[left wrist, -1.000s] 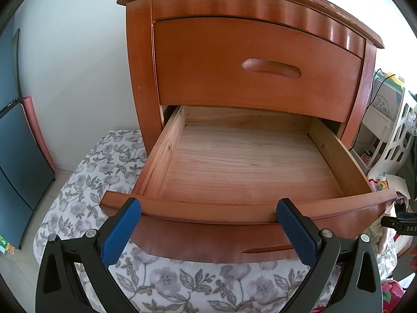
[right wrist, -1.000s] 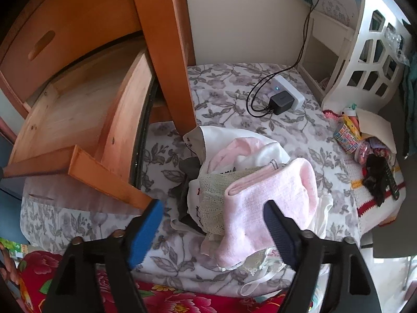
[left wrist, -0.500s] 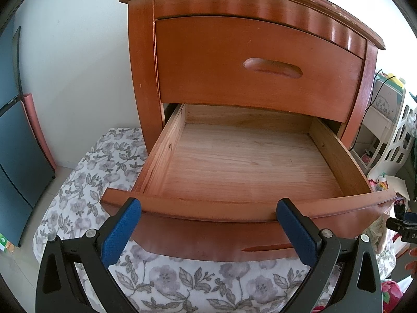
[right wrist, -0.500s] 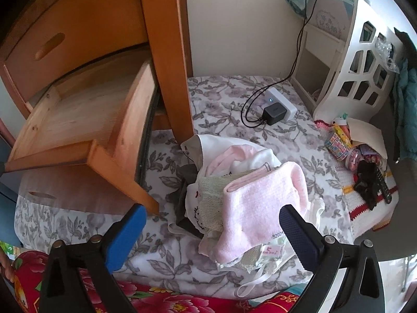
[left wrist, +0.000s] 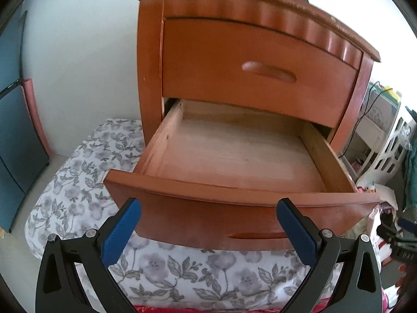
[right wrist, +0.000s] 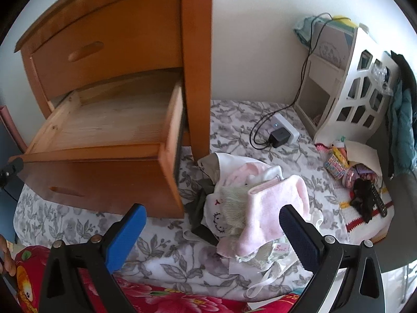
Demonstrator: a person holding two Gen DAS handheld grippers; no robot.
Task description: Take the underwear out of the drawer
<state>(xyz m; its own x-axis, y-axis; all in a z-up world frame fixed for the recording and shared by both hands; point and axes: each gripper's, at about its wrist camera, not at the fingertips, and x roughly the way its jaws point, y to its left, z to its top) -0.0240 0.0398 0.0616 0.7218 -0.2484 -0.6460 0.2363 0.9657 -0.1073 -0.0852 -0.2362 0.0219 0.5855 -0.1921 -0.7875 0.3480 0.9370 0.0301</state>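
Blue-padded jaws of the left gripper [left wrist: 207,223] stand wide apart with nothing between them, hanging just in front of the pulled-out lower drawer [left wrist: 234,203]. The right gripper [right wrist: 211,232] is likewise spread wide and holds nothing; it hovers above the underwear pile [right wrist: 258,203], a heap of pink, white and lace-trimmed pieces lying on the floral sheet [right wrist: 166,258] just beside the drawer's corner. Beyond the left jaws, the drawer's bare wooden bottom shows from front to back, with no cloth visible in it, so the taking-out looks finished or very nearly so. Above it the upper drawer [left wrist: 260,70] is closed. Further off, on the right, a black charger [right wrist: 278,137] with its cable lies on the sheet near a white lattice shelf [right wrist: 359,88].

If the drawer is to be shut, the next move calls for the left jaws to meet its front squarely and push straight, keeping clear of the pile.
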